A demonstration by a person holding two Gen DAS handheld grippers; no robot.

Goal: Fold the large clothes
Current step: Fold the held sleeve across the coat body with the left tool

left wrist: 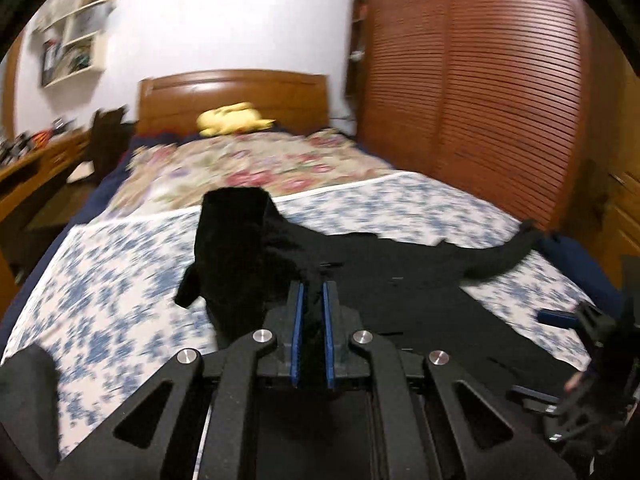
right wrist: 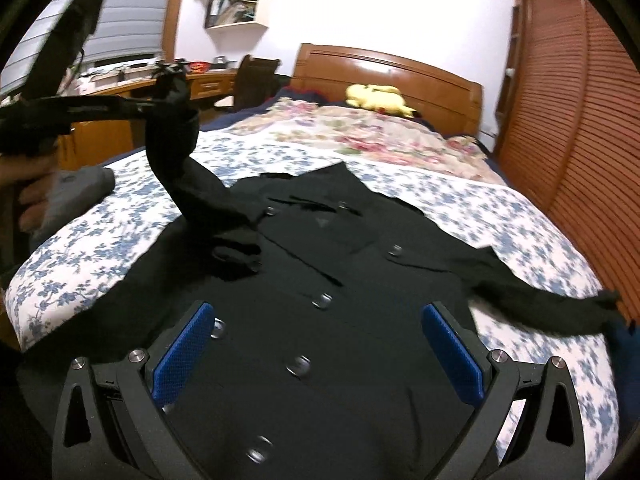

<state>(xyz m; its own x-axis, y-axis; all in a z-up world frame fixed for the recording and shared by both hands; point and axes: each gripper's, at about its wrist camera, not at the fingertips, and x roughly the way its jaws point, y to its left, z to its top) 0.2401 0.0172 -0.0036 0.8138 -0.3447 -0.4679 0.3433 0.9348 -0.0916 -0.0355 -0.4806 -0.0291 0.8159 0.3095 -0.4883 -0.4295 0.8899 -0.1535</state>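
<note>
Where left gripper (left wrist: pixel 313 292) pinches black coat (right wrist: pixel 320 264), sleeve (right wrist: pixel 176 152) blurs.

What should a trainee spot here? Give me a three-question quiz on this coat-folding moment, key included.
1. True or false: the left claw is shut on a sleeve of the black coat and holds it above the bed.
2. Multiple choice: the right claw is (A) shut on the collar, (B) open over the coat's front with nothing between its pads, (C) out of view.
3. Fill in: the coat's other sleeve lies stretched out toward the ____ wardrobe doors.

Key: 1 true; 2 B; 3 louvred wooden.
</note>
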